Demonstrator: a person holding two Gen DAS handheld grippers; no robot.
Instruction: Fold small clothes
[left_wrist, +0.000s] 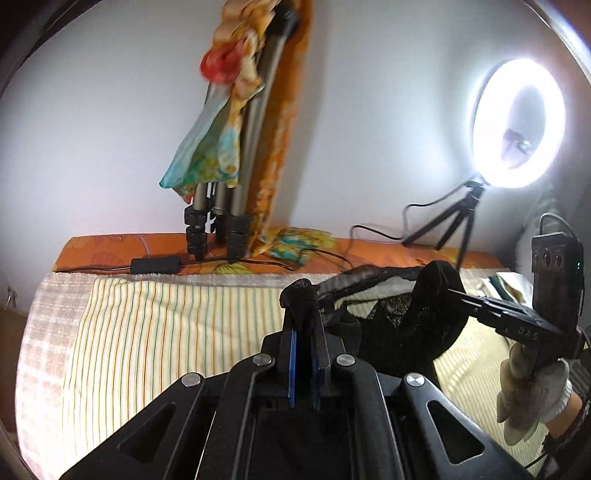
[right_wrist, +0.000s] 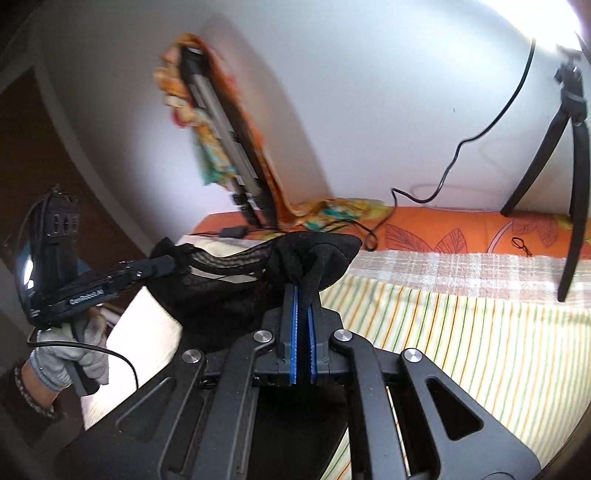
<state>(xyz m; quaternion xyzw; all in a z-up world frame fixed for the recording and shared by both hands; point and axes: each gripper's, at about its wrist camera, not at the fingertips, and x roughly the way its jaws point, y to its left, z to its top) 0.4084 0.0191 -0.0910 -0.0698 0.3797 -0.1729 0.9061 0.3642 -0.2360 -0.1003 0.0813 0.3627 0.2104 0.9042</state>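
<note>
Your left tool (left_wrist: 303, 295) is clamped narrow on one end of a black mesh garment (left_wrist: 399, 317), its blue-lined fingers (left_wrist: 293, 354) pressed together with the fabric bunched over their tips. Your right tool (right_wrist: 303, 280) pinches the other end the same way, a fold of black cloth caught between its blue pads (right_wrist: 294, 332). The garment hangs stretched between the two tools, lifted above the bed, its sheer mesh band spanning the gap and the denser black part sagging below. From the left wrist camera, your right tool reaches in from the right, gripped by your gloved right hand (left_wrist: 528, 398); from the right wrist camera, your left tool comes in from the left, held by your gloved left hand (right_wrist: 70, 362) with a cable trailing from it. Beneath the garment lies a striped sheet (left_wrist: 166, 332) in yellow, green and orange lines, bordered by a pale checked cloth (right_wrist: 461, 269), over an orange leaf-print bedcover (right_wrist: 461, 229) that runs along the wall. A folded tripod (left_wrist: 236, 166) draped in colourful floral fabric (left_wrist: 221, 110) leans against the white wall, a black inline switch box (left_wrist: 156, 266) and its cable lying at its feet. To the right a lit ring light (left_wrist: 517, 122) stands on a small black tripod (left_wrist: 458, 218) on the bedcover.
</note>
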